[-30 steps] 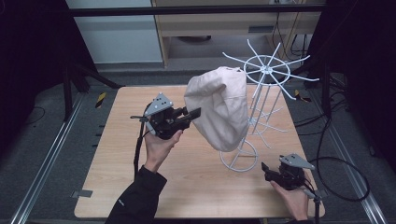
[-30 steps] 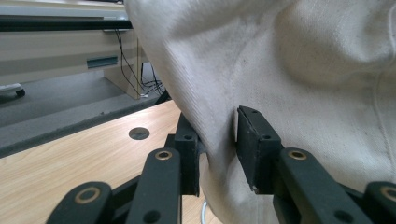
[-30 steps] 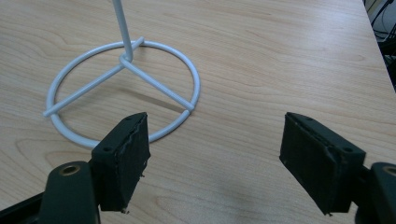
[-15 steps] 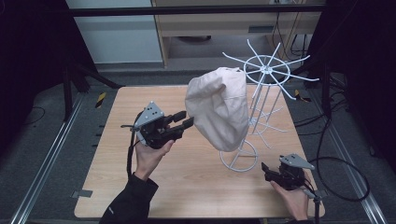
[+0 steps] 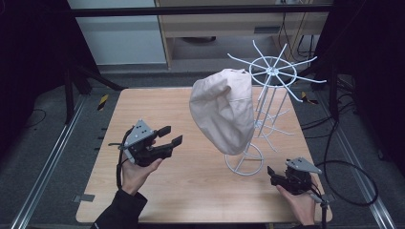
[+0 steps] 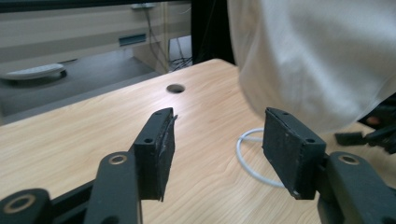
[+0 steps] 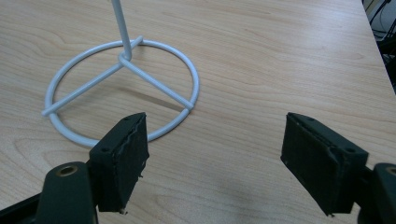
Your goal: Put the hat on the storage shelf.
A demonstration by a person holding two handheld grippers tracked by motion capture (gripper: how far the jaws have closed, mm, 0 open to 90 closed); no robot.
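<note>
High view shows a light wooden table with rounded corners point(image 5: 191, 191), and the other things are on it or above it. On the right half of the table stands a tall white wire rack point(image 5: 267, 102) with thin spokes at the top, and its round ring base point(image 5: 244, 164) rests flat on the wood. A big cream fabric hat point(image 5: 224, 112) hangs on the left side of this rack, and its lower edge comes down close to the ring base. The left gripper point(image 5: 169, 137) is held in the person's left hand point(image 5: 133, 169) above the left part of the table, to the left of the hat and apart from it; its two black jaws are spread wide and nothing is between them. In the left gripper view the same gripper point(image 6: 215, 149) points toward the pale cloth of the hat point(image 6: 317, 56), with a piece of the white ring point(image 6: 247, 158) between the jaws farther off, and a small round hole in the table top point(image 6: 175, 88) behind. The right gripper point(image 5: 274, 174) is low at the right front corner, just beside the ring base but not touching it. In the right gripper view its jaws point(image 7: 215, 158) are also wide apart and empty, over bare wood, with the ring base point(image 7: 121, 93) in front of them.
</note>
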